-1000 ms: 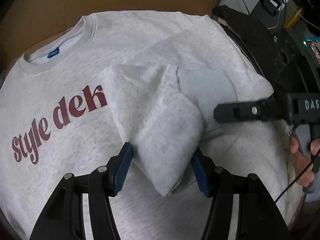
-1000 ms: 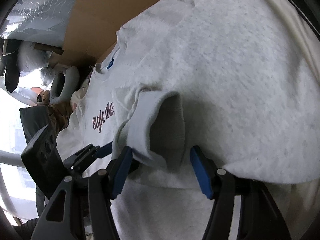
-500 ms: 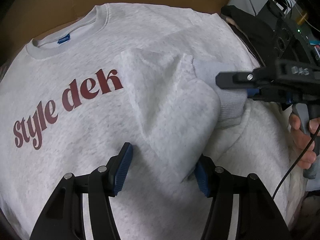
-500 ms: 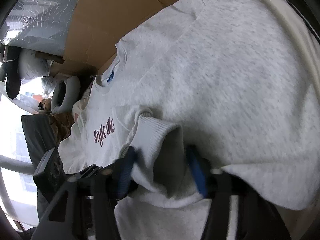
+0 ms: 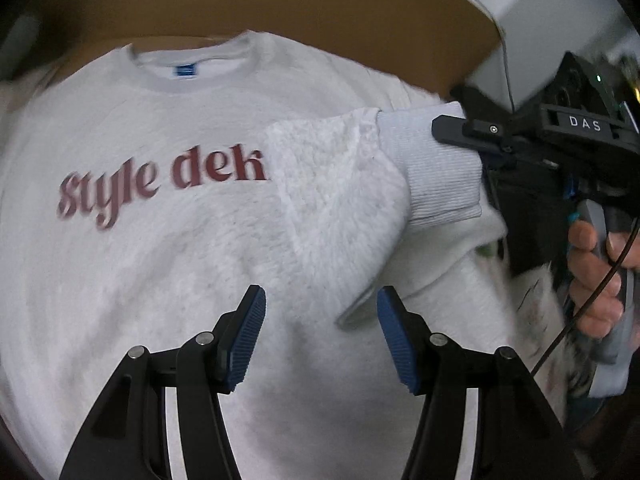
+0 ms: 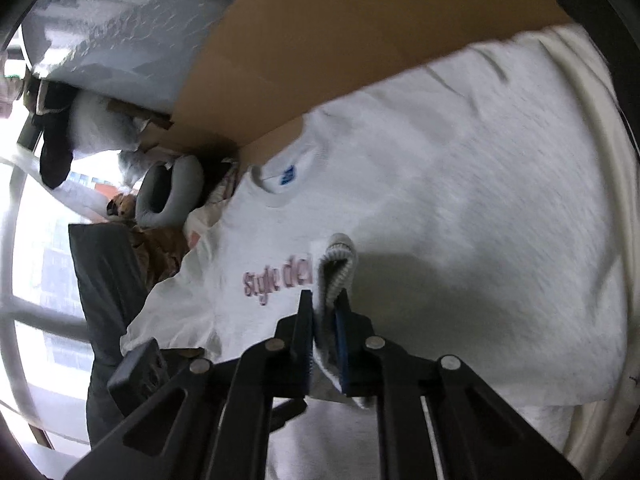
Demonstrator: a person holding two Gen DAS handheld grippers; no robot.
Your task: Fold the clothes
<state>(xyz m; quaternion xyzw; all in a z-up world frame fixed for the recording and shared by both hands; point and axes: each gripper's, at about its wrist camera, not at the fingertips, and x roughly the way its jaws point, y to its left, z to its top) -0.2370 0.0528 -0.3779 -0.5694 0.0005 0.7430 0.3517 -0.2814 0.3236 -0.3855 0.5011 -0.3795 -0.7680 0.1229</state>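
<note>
A light grey sweatshirt (image 5: pixel 140 260) with dark red "Style dek" lettering lies face up on cardboard. One sleeve is folded across its chest, and the ribbed sleeve cuff (image 5: pixel 432 176) is lifted at the right. My right gripper (image 6: pixel 325 312) is closing its jaws, and both blue pads press on the cuff (image 6: pixel 340 264) pinched between them. In the left wrist view the right gripper (image 5: pixel 452 128) reaches the cuff from the right. My left gripper (image 5: pixel 320 320) hovers open above the sweatshirt's front, holding nothing. The sleeve's folded edge lies just beyond its fingertips.
Brown cardboard (image 5: pixel 320 0) lies under and behind the sweatshirt. A person's hand (image 5: pixel 592 272) holds the right gripper's handle, trailing a black cable. A grey neck pillow (image 6: pixel 168 192) and dark cloth (image 6: pixel 108 280) sit past the collar side. A grey box (image 5: pixel 540 8) stands at the back right.
The right gripper's jaws have shut on the cuff and lifted it off the chest. The left gripper, earlier straddling the sleeve fold, has pulled back and up and rolled.
</note>
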